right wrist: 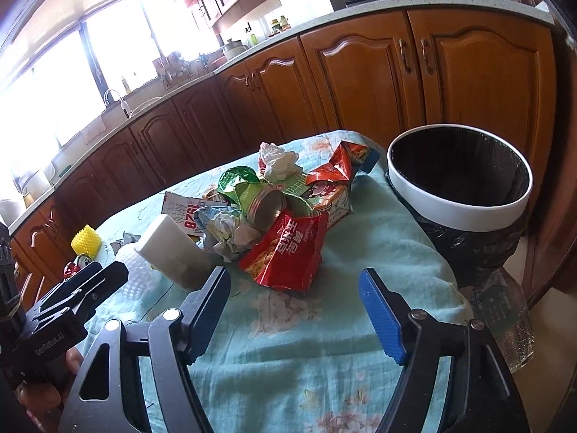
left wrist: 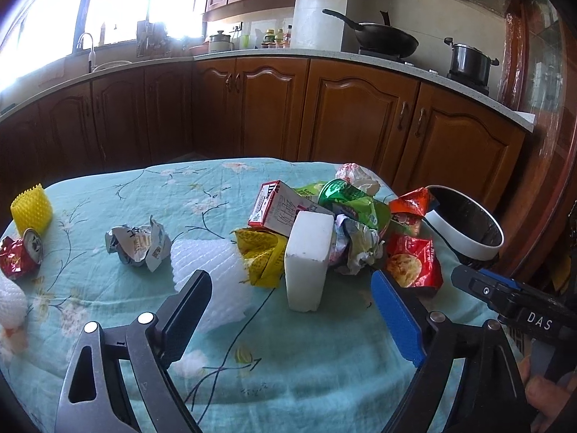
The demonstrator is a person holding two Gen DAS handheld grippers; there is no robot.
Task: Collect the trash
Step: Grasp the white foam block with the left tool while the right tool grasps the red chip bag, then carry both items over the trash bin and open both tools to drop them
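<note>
A heap of trash lies on the table with the teal floral cloth (left wrist: 288,371): a white foam block (left wrist: 308,258), a red and white carton (left wrist: 277,209), a crushed green can (left wrist: 342,195), a red chip bag (left wrist: 413,263), crumpled paper (left wrist: 355,243). A white-rimmed bin with a black liner (right wrist: 458,184) stands at the table's right edge. My left gripper (left wrist: 290,283) is open and empty, just short of the foam block. My right gripper (right wrist: 292,281) is open and empty, just short of the red chip bag (right wrist: 285,252).
Left of the heap lie white foam netting (left wrist: 212,270), a crumpled silver wrapper (left wrist: 139,245), a crushed red can (left wrist: 21,254) and a yellow foam sleeve (left wrist: 30,207). A clear plastic bottle (right wrist: 505,321) sits below the bin. Wooden kitchen cabinets (left wrist: 346,108) run behind the table.
</note>
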